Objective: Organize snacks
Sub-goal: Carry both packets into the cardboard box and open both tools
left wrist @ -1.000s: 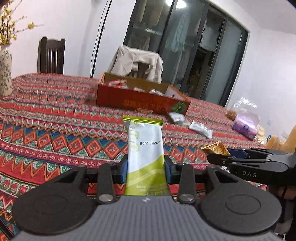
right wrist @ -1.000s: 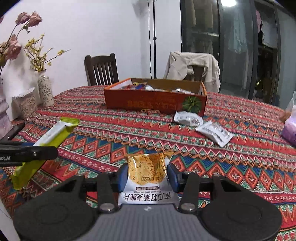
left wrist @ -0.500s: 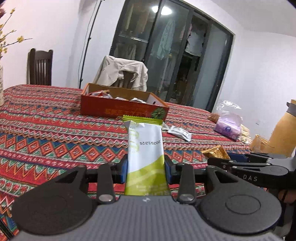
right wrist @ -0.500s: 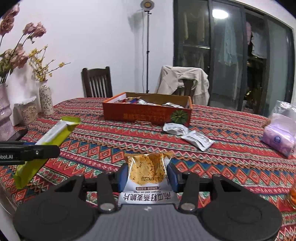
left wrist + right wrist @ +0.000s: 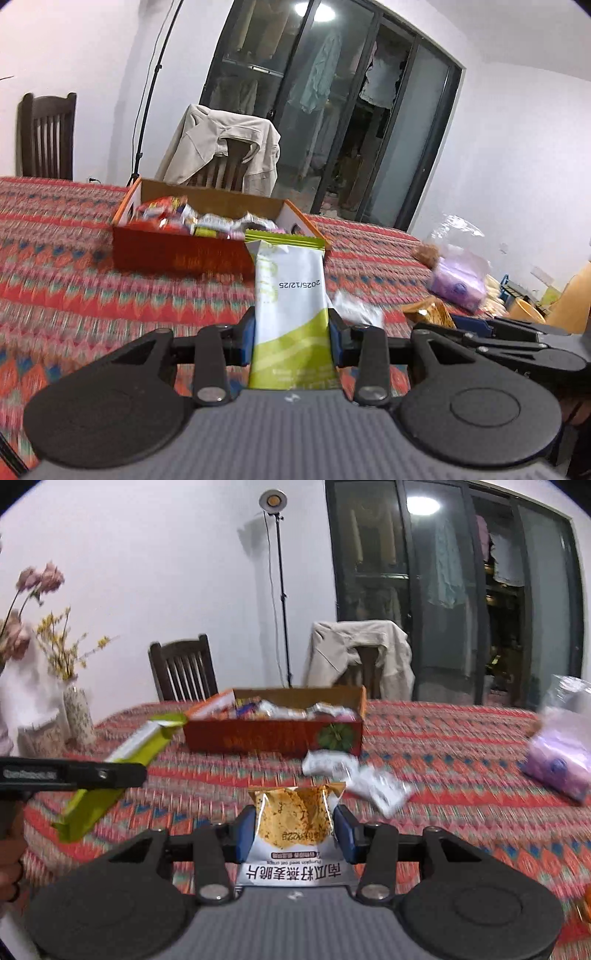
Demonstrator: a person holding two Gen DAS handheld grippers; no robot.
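Both claws are loaded up. Left gripper [image 5: 291,334] is clamped on a white-and-green snack bar [image 5: 290,295], its blue pads squeezing the wrapper on both sides, with the crimped green end sticking out toward the far side and a date stamp on it. Right gripper [image 5: 295,829] is clenched the same way on a pumpkin seed crisp packet [image 5: 293,821], the see-through part showing golden crisps. Both point slightly downward across the table, side by side, each visible at the edge of the other's view.

Hard to read much else, since the striped red tablecloth [image 5: 74,291] and most of the background are smeared by blur. The lower ends of both packets are hidden behind the gripper bodies. Part of a hand [image 5: 9,864] is cut off at the left edge of the right view.

Straight ahead at the far side sits the orange cardboard snack box [image 5: 273,734], open, with a jumble of wrappers inside. Two white packets [image 5: 354,775] lie loose on the cloth just near and right of it. A purple bag [image 5: 557,764] sits far right, vases with flowers [image 5: 75,709] on the left, and a chair with a beige jacket [image 5: 221,147] stands behind the box.
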